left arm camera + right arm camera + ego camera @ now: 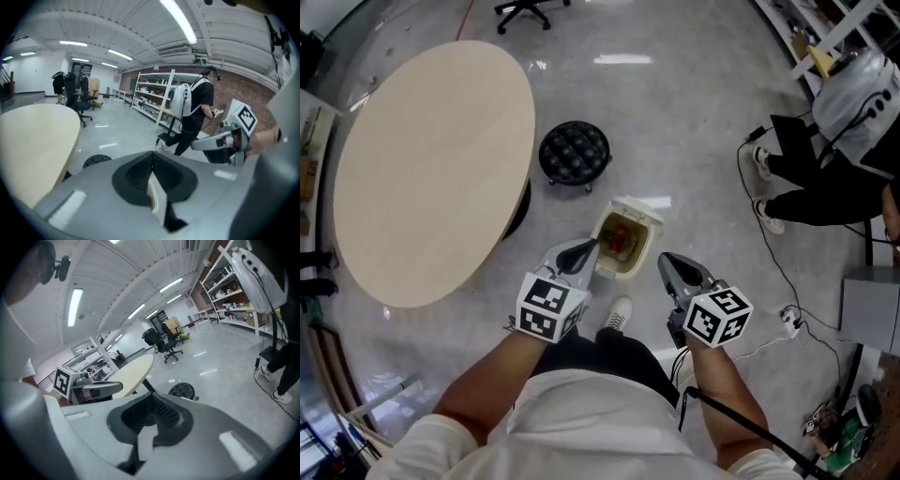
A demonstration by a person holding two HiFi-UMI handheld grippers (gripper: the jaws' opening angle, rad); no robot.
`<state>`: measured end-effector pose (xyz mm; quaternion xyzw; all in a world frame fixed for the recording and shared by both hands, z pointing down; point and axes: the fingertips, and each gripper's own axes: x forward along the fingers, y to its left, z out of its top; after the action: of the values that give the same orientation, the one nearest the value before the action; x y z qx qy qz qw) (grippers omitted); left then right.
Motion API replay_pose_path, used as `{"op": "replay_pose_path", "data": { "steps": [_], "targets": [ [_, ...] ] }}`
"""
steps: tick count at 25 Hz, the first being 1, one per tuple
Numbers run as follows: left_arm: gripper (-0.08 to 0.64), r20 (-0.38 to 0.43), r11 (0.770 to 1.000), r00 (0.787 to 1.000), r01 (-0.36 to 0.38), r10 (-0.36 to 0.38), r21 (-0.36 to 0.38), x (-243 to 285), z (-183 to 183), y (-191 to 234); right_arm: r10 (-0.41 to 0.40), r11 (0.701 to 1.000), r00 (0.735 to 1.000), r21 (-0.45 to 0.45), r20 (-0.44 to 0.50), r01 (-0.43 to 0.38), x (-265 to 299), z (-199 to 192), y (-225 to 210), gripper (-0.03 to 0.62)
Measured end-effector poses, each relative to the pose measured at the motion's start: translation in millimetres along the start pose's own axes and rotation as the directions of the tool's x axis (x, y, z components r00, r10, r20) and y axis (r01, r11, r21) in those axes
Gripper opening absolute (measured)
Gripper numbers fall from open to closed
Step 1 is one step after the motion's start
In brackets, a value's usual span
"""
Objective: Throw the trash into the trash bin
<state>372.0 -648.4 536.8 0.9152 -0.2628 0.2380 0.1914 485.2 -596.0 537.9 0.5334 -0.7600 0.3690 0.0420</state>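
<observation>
Two claws show low in the head view, one in each hand. The left claw (pixel 593 245) is pressed together. In the left gripper view its two jaws meet in one thin line. A pale strip runs by that line, and it is too blurry to tell what it is. The right claw (pixel 664 259) is pressed together too, and its dark pads touch in the right gripper view.

The cream square trash bin (pixel 651 225) stands on the shiny grey floor (pixel 675 122), between the two claws and a bit past them. The tip of the left claw covers part of its near left rim. A small red piece of trash (pixel 621 233) lies inside the bin. It is too small to tell what it is.

The big round pale table (pixel 431 159) is to the left of the bin, and its top hides most of its leg. A black round stool (pixel 574 152) stands just beside the table edge. One white shoe (pixel 619 313) peeks out near the bin.

Another person (pixel 825 192) in black trousers is at the right with a white backpack (pixel 853 89), cut off by the picture edge. A black office chair (pixel 525 9) at the top is cut off too, so only its wheeled base shows.
</observation>
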Motion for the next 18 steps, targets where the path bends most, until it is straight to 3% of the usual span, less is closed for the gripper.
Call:
{"op": "replay_pose_path", "data": {
  "steps": [5, 9, 13, 18],
  "targets": [
    [0.006, 0.076, 0.999, 0.997, 0.027, -0.029, 0.031, -41.6, 29.8, -34.4, 0.089, 0.995, 0.991, -0.059, 0.1, -0.083, -43.7, 37.9, 54.7, 0.002],
    [0.006, 0.144, 0.999, 0.989, -0.011, 0.007, 0.031, -75.8, 45.9, -43.5, 0.11, 0.988, 0.981, -0.129, 0.162, -0.09, -70.0, 45.5, 81.8, 0.002],
    [0.006, 0.193, 0.999, 0.981, -0.034, 0.031, 0.015, -89.9, 60.0, -45.6, 0.127, 0.985, 0.973, -0.142, 0.192, -0.101, -80.3, 45.5, 92.0, 0.002],
    [0.006, 0.2, 0.995, 0.978, 0.045, -0.062, 0.087, -109.0, 70.5, -63.2, 0.124, 0.98, 0.964, -0.183, 0.236, -0.081, -94.7, 54.8, 116.9, 0.002]
  ]
}}
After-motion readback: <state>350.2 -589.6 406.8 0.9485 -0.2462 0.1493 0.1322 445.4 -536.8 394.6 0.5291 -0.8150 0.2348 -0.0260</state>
